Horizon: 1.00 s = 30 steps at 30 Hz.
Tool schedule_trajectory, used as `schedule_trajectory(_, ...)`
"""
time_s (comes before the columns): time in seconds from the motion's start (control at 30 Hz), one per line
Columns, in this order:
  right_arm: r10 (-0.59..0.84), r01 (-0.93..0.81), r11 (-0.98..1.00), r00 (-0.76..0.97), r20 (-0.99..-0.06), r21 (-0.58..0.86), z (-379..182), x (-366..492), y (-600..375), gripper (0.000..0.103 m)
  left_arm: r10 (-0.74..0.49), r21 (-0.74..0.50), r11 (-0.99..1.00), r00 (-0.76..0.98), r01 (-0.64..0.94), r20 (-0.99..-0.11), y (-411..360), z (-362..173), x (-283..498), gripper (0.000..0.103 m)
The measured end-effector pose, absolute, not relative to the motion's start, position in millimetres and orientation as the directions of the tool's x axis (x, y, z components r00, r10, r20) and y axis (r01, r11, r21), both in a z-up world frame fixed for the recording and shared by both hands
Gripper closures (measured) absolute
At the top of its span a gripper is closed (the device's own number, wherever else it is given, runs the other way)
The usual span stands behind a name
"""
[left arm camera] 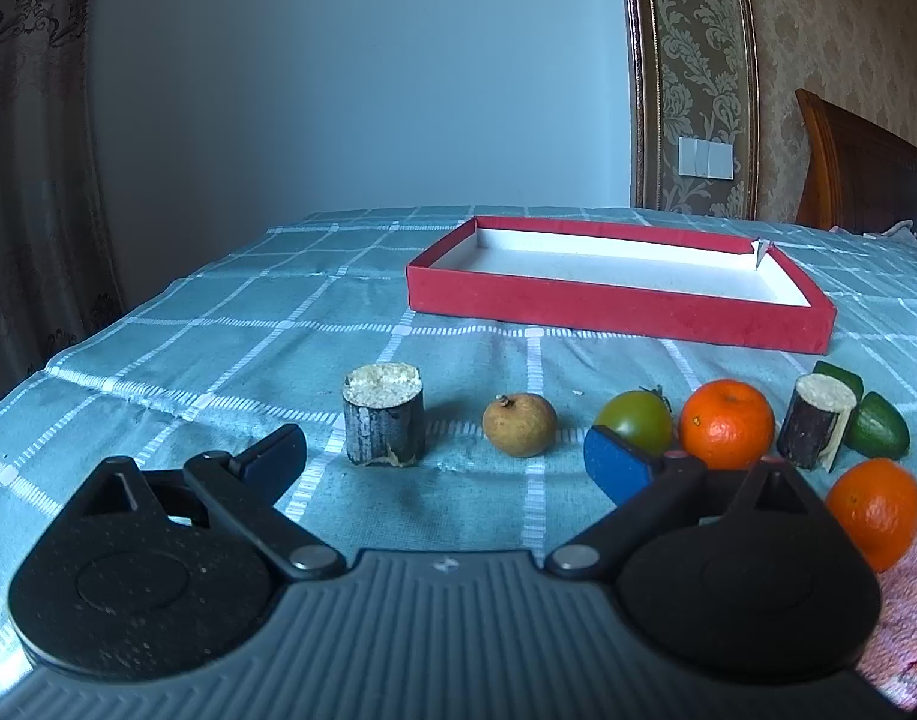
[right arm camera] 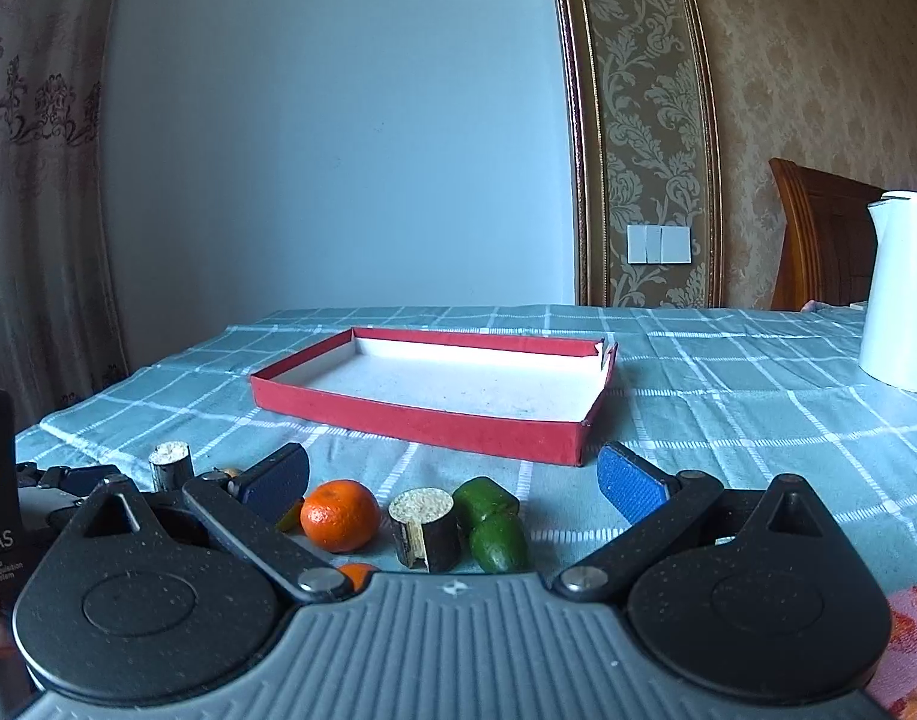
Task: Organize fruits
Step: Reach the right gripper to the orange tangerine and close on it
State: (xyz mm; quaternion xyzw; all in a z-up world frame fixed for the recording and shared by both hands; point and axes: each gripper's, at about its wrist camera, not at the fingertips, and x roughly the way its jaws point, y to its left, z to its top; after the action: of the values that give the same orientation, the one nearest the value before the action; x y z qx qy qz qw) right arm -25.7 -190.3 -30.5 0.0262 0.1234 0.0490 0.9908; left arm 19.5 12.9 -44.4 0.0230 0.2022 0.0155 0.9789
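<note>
I see the red tray (left arm camera: 608, 315) w/ nothing in it. Fruit sits outside on the surface (left arm camera: 218, 360). Both tongs, left (left arm camera: 446, 456) & right (right arm camera: 452, 480), gape apart.

I see a pale blue wall (right arm camera: 338, 150), patterned curtains (right arm camera: 32, 180), damask wallpaper (right arm camera: 818, 90) and a wooden headboard (right arm camera: 818, 240).

Both cams sit low over the table, looking fwd along wide-spread fingers toward the red tray (left arm camera: 620, 309) (right arm camera: 422, 420) and back wall. Left cam is close to the fruit row's left part; right cam sits further right. Shared: tray, near tangerine (left arm camera: 725, 423) (right arm camera: 340, 515), light switch (left arm camera: 706, 158) (right arm camera: 658, 243).
</note>
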Motion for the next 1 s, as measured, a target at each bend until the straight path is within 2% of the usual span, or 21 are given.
schedule_trajectory(0.27, 0.092, -0.078, 0.995, 0.957, -0.274, 0.062, -33.1, -25.1, -187.9, 0.000, 0.035, 0.049, 0.999, 0.919, -0.017, -0.392, 13.7, -44.5, 18.8, 0.004)
schedule_trajectory(0.7, 0.098, -0.096, 0.995, 0.956, -0.275, 0.023, -31.7, -26.2, -176.1, 0.000, 0.046, 0.056, 0.998, 0.920, -0.026, -0.390, 12.3, -44.4, 17.9, 0.004)
schedule_trajectory(1.0, 0.082, -0.089, 0.996, 0.943, -0.323, -0.007, -37.7, -17.8, -168.7, 0.000, 0.045, 0.059, 0.998, 0.920, -0.023, -0.390, 12.5, -44.6, 18.7, 0.004)
